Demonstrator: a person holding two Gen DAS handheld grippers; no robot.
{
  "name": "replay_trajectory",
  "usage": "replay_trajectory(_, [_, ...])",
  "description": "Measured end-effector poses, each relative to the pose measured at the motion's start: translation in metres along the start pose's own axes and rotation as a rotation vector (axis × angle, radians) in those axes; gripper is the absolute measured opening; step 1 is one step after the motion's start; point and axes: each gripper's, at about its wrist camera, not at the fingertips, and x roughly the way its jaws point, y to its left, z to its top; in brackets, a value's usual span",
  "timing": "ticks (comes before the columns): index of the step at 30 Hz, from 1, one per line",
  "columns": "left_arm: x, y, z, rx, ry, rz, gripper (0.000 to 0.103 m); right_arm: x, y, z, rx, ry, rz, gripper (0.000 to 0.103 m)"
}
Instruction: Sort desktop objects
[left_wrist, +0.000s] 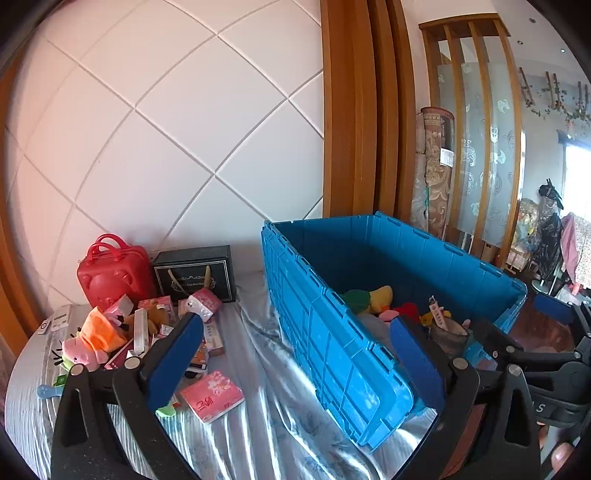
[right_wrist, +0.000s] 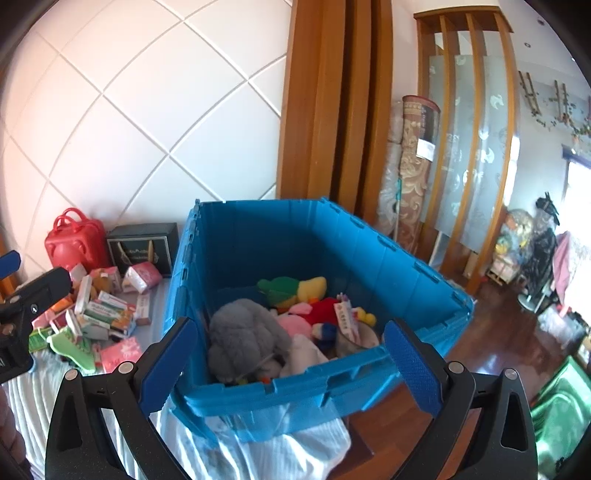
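White diamond-paneled wall (left_wrist: 166, 129) backed a table under a glossy, wrinkled cloth (left_wrist: 258, 424). Your ribbed blue plastic crate (right_wrist: 280, 391) held fuzzy plush toys (right_wrist: 247, 339); left of the crate lay a heap of small boxes (right_wrist: 107, 314) and a glossy red case (left_wrist: 114, 277). You held your left gripper (left_wrist: 295, 369) and right gripper (right_wrist: 284, 369) wide apart, both empty

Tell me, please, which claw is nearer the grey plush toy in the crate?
Right. The right claw hangs at the crate's near rim, just before the grey plush toy; the left claw sits farther left, outside it.
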Motion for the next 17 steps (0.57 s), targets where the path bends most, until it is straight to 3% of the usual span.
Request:
replay_trajectory(9, [0.001, 0.002, -0.009, -0.007, 0.041, 0.010, 0.102, -0.002, -0.003, -0.009, 0.013, 0.023, 0.003, 0.103])
replay_trajectory(17, [-0.001, 0.007, -0.011, -0.025, 0.028, 0.008, 0.102, 0.003, -0.007, -0.011, 0.035, 0.032, 0.013, 0.103])
